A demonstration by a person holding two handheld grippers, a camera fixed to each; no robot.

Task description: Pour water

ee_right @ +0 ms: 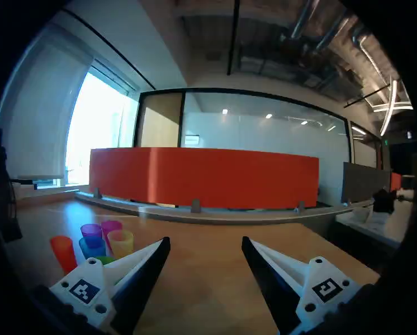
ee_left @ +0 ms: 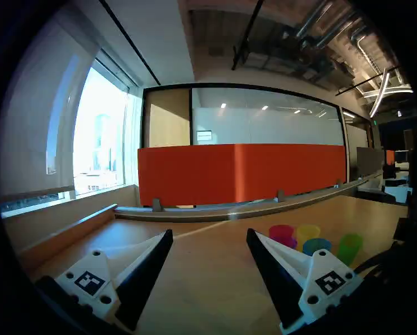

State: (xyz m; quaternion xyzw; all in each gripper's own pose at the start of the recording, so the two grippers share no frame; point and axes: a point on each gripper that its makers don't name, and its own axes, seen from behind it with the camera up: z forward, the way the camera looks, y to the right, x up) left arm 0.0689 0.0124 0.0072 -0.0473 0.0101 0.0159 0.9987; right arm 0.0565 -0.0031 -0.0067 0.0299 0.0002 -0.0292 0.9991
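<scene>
The left gripper (ee_left: pixel 209 231) hangs over a wooden table (ee_left: pixel 208 285) with its two fingers spread wide and nothing between them; the right gripper (ee_right: pixel 205 239) is likewise open and empty above the tabletop; neither touches anything; in the left gripper view a cluster of coloured plastic cups stands on the table just past that gripper's right-hand finger: a pink cup (ee_left: pixel 281 230), a yellow cup (ee_left: pixel 308 231), a blue cup (ee_left: pixel 316 245) and a green cup (ee_left: pixel 349 248), all upright and close together; in the right gripper view the cluster sits low on the left, near the left-hand finger, and there an orange cup (ee_right: pixel 63 252) and a purple cup (ee_right: pixel 90 230) also show; whether any cup holds water cannot be told; an orange partition (ee_left: pixel 242 173) runs along the table's far edge, with a bright window (ee_left: pixel 99 139) to its left
</scene>
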